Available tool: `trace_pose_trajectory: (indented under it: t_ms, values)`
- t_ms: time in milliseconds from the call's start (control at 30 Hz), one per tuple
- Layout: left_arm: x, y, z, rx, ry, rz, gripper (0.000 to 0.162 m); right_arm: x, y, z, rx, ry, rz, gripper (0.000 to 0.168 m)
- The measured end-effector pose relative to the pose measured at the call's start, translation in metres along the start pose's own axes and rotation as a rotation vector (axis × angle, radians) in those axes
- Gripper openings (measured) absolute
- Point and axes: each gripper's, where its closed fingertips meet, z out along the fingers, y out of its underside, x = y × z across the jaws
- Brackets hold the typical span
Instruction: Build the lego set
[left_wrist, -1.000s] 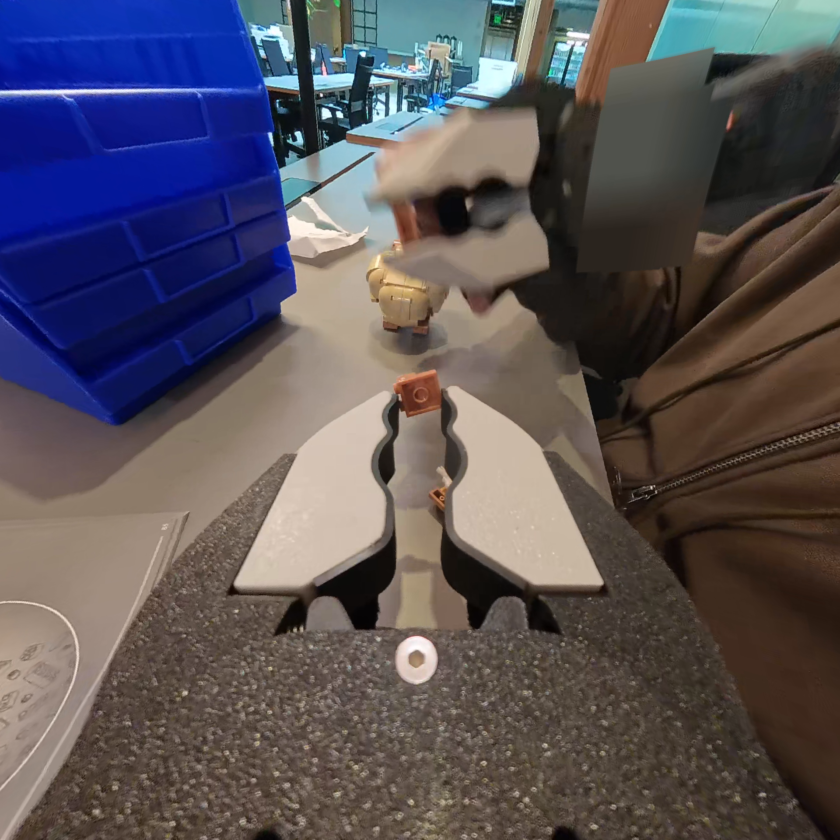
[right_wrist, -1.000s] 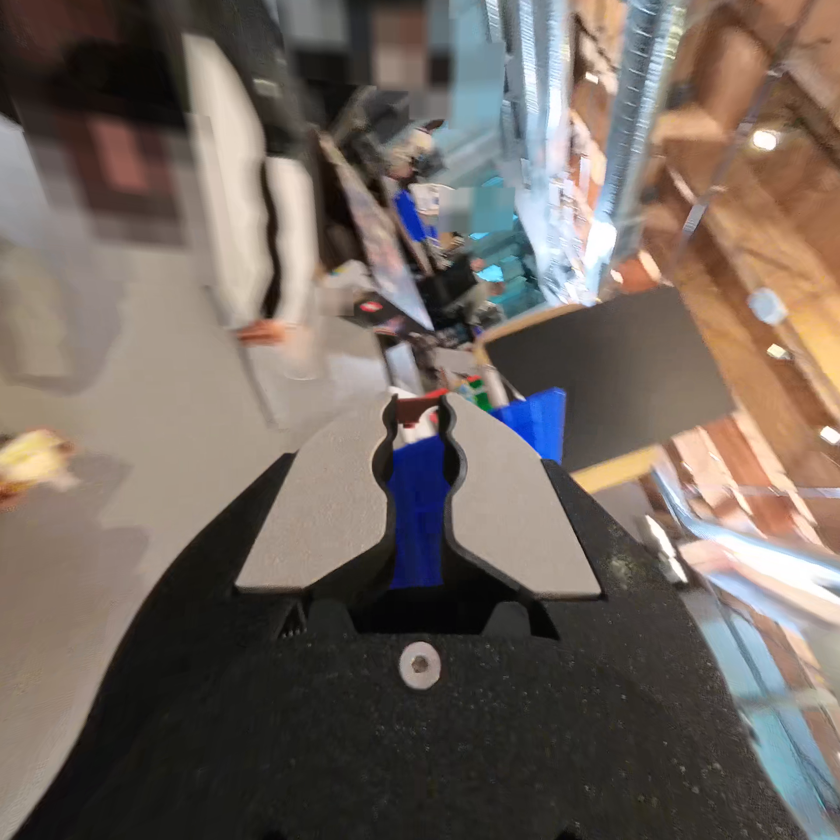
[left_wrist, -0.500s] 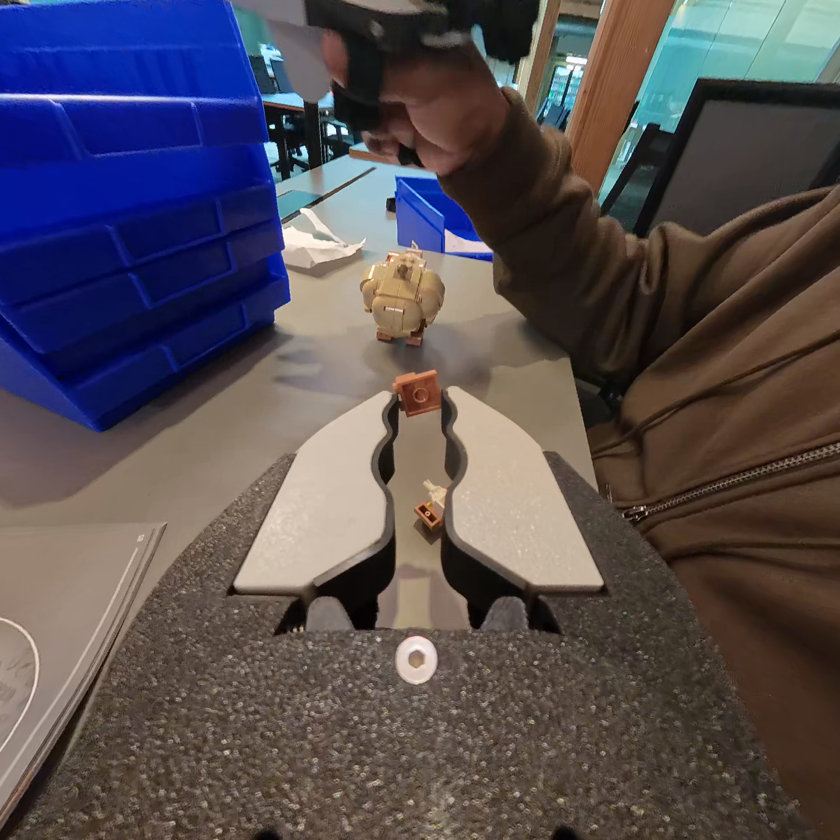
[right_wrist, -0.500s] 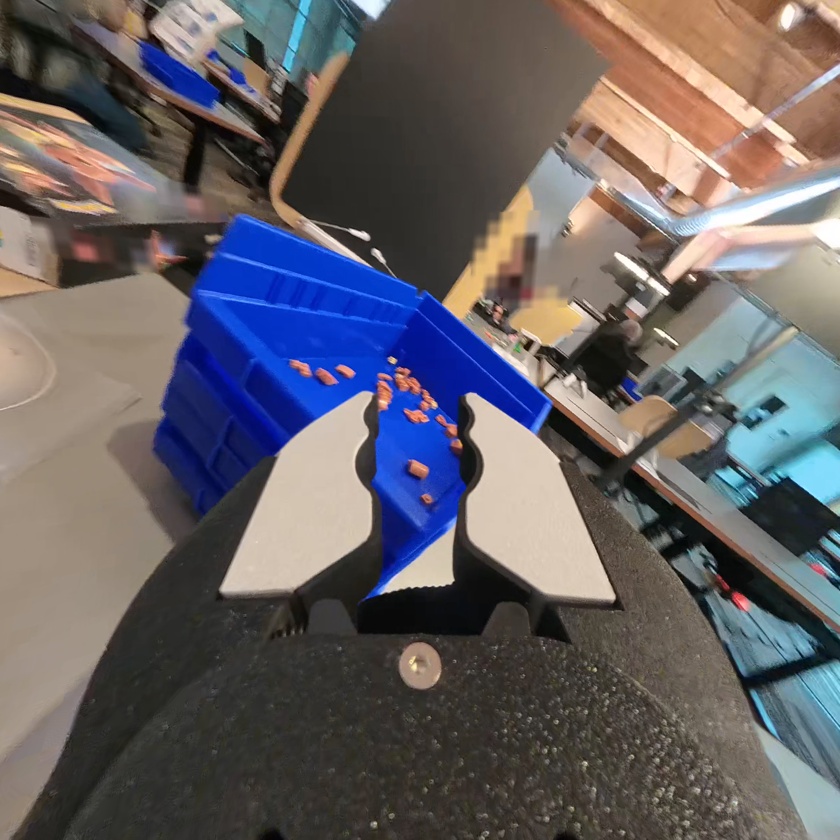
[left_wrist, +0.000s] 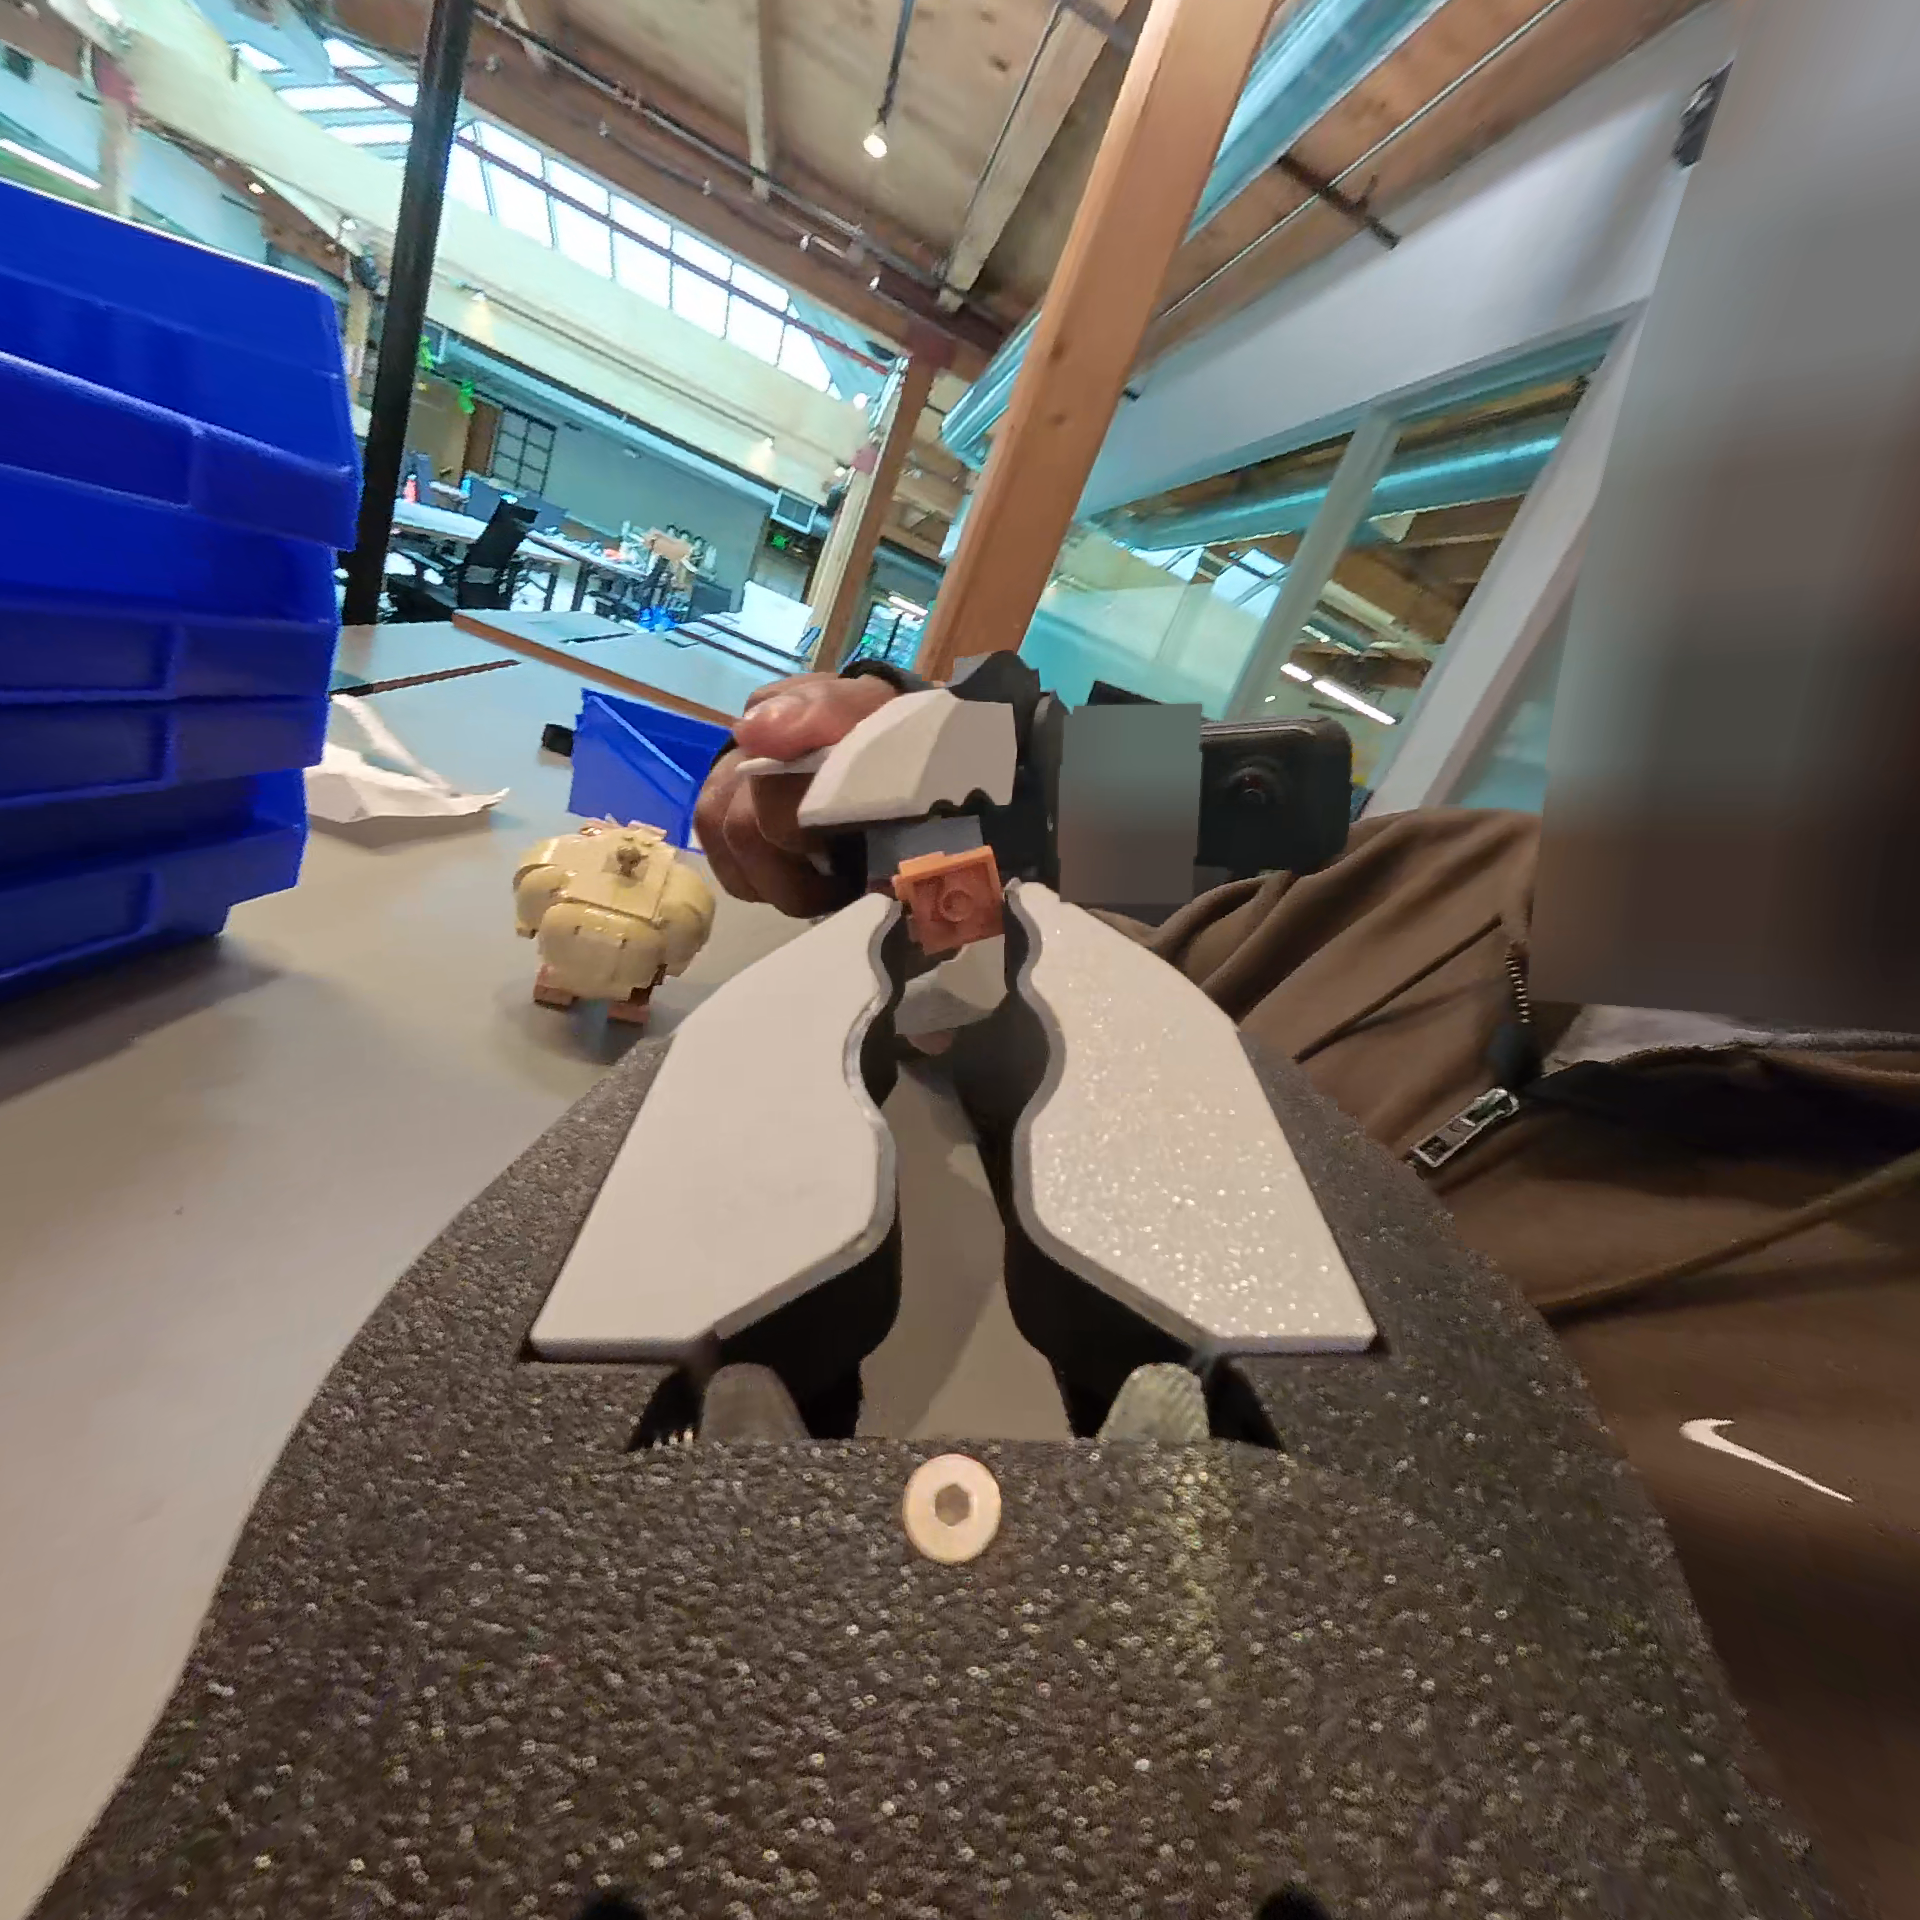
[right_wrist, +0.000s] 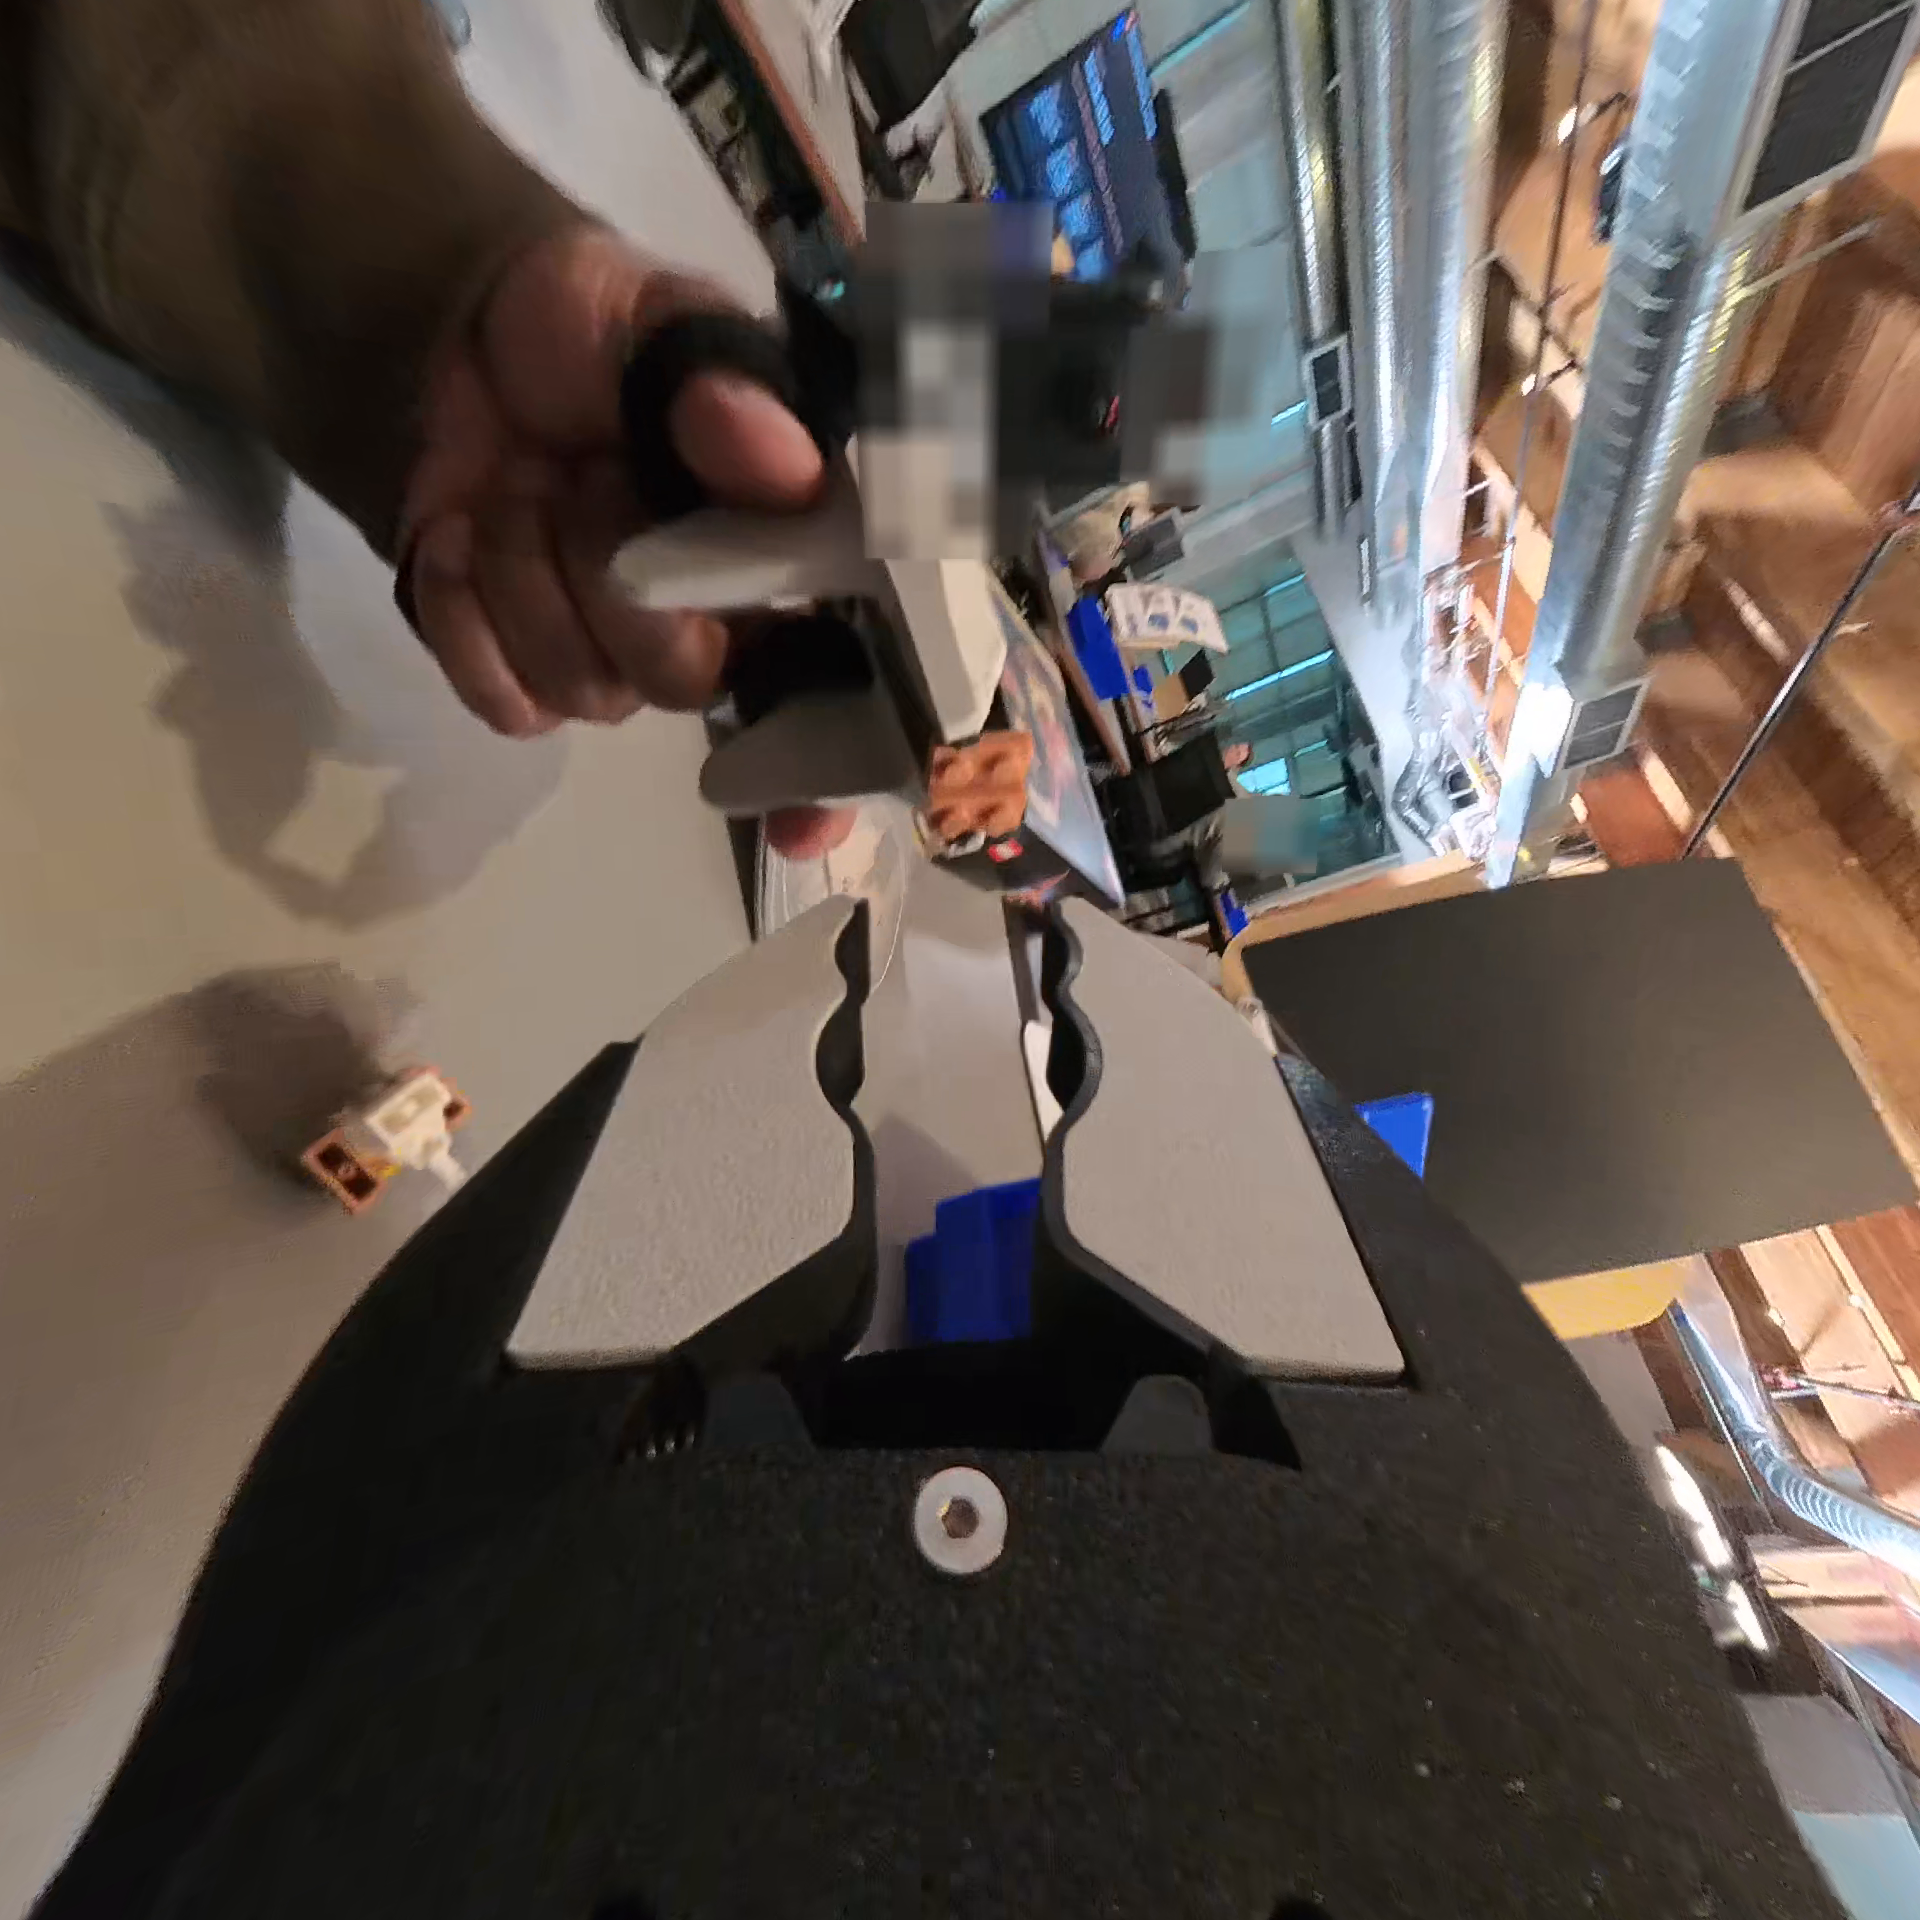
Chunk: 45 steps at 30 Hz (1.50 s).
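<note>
My left gripper (left_wrist: 951, 904) is shut on a small orange-brown lego plate (left_wrist: 948, 896), pinched at its very tips and held above the grey table (left_wrist: 208, 1143). My right gripper (right_wrist: 951, 930) is open and empty and points at the left one. The plate (right_wrist: 977, 779) shows blurred a short way beyond its tips. In the left wrist view the right gripper's fingers (left_wrist: 894, 764) stand just behind the plate, one above and one below. A tan lego figure (left_wrist: 613, 925) stands on the table to the left. A small brown and white sub-assembly (right_wrist: 390, 1132) lies on the table.
Stacked blue bins (left_wrist: 156, 623) stand at the left. A small blue bin (left_wrist: 634, 758) and crumpled white paper (left_wrist: 395, 790) lie behind the figure. A person's brown jacket (left_wrist: 1558, 1143) fills the right side. A hand (right_wrist: 540, 520) holds the left gripper. The tips of both grippers are at nearly the same place. The tan lego figure (left_wrist: 613, 925) is about 20 cm from both grippers' fingertips.
The left gripper has risen and tilted up with the plate. The right gripper held a brown piece, opened over a blue bin, then swung round to face the plate.
</note>
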Motion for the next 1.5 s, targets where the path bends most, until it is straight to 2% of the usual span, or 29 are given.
trace_pose_trajectory:
  t_ms: [200,267,367,467,533,600,633,700,767,867,967,1033,1133,1233,1333,1500]
  values:
    - [0.006,0.002,0.003,-0.005,0.043,-0.014,0.017,-0.001,-0.019,0.002,0.08,0.013,0.0,0.03]
    - [0.004,0.004,0.004,-0.018,0.028,-0.012,0.017,-0.002,-0.024,0.001,0.1,0.013,-0.003,0.019]
    - [-0.001,0.003,0.005,-0.008,-0.013,0.003,0.018,0.003,-0.019,0.002,0.079,0.018,-0.008,0.017]
    - [-0.016,-0.003,0.0,0.023,-0.124,0.034,0.019,0.032,-0.001,0.002,0.025,0.085,0.005,0.017]
    - [-0.022,-0.005,-0.003,0.03,-0.156,0.027,0.018,0.081,0.03,0.001,-0.087,0.239,0.043,0.017]
    - [-0.024,-0.003,-0.003,0.017,-0.165,0.016,0.017,0.144,0.085,-0.01,-0.306,0.467,0.14,0.017]
    - [-0.025,0.0,-0.003,-0.001,-0.175,0.025,0.016,0.165,0.118,-0.018,-0.423,0.529,0.225,0.019]
    - [-0.028,0.006,-0.002,-0.048,-0.213,0.062,0.016,0.178,0.164,-0.021,-0.523,0.509,0.44,0.038]
    - [-0.031,0.012,-0.001,-0.088,-0.241,0.087,0.016,0.18,0.181,-0.027,-0.498,0.508,0.59,0.04]
    - [-0.034,0.017,0.0,-0.134,-0.269,0.1,0.016,0.171,0.177,-0.043,-0.476,0.5,0.594,0.038]
    - [-0.04,0.029,-0.001,-0.221,-0.323,0.135,0.017,0.149,0.15,-0.054,-0.423,0.415,0.542,0.034]
    - [-0.044,0.042,-0.004,-0.313,-0.356,0.157,0.021,0.111,0.122,-0.051,-0.352,0.247,0.527,0.032]
    - [-0.052,0.063,-0.013,-0.467,-0.402,0.188,0.026,0.025,0.083,-0.04,-0.273,-0.114,0.536,0.029]
    - [-0.053,0.085,-0.017,-0.599,-0.395,0.19,0.031,-0.05,0.058,-0.03,-0.232,-0.388,0.507,0.029]
    - [-0.052,0.108,-0.019,-0.726,-0.378,0.199,0.035,-0.09,0.055,-0.018,-0.253,-0.51,0.457,0.032]
    - [-0.057,0.137,-0.027,-0.908,-0.392,0.255,0.04,-0.11,0.066,-0.007,-0.295,-0.567,0.442,0.034]
